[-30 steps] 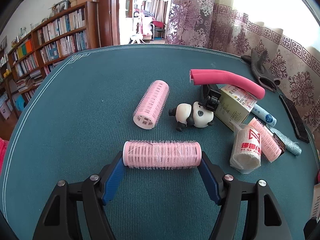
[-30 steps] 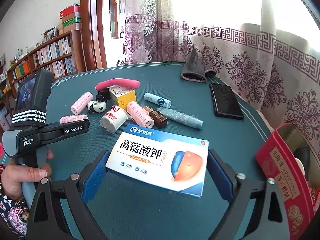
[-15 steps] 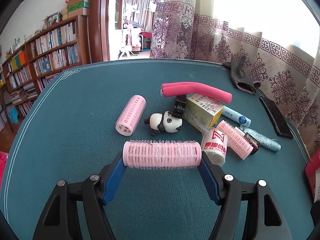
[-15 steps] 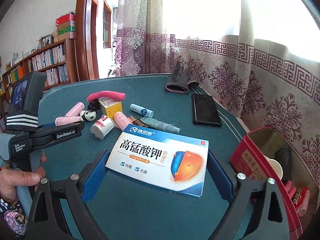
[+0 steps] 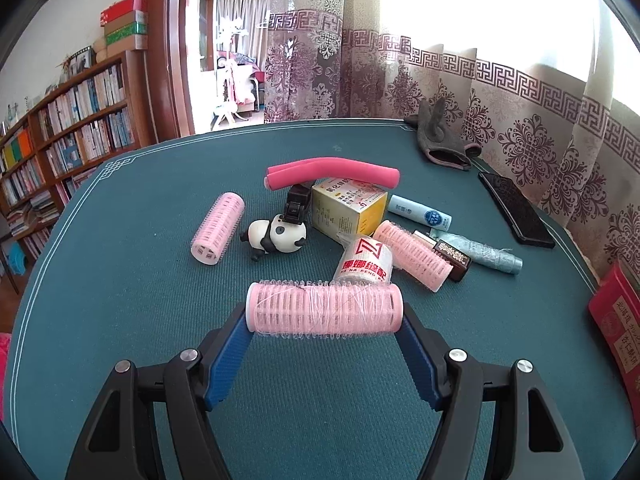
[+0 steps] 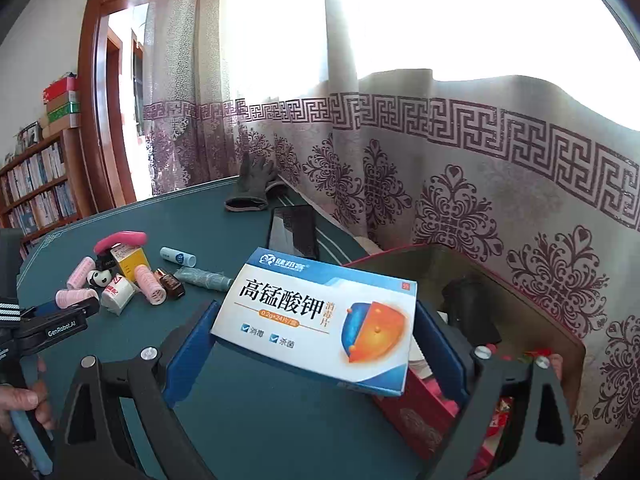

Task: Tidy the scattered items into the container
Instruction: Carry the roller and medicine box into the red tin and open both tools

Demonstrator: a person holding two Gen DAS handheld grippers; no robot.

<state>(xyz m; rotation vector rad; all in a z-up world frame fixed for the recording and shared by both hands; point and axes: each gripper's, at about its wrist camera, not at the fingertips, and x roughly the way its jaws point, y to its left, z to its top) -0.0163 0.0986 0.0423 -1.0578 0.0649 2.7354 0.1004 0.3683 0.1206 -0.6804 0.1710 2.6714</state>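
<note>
Now my right gripper (image 6: 316,320) squeezes the blue box (image 6: 320,316) by the red tin (image 6: 532,292), my left gripper (image 5: 324,320) squeezes a pink roller (image 5: 324,310), so next I drop both inside.

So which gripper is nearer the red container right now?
Right. The right gripper, holding the medicine box, is at the red container; the left gripper is back over the table.

A green table (image 5: 120,320) carries a panda (image 5: 276,236), curlers (image 5: 218,228) and a phone (image 5: 516,208). A glove (image 5: 440,144) lies at its far edge.
</note>
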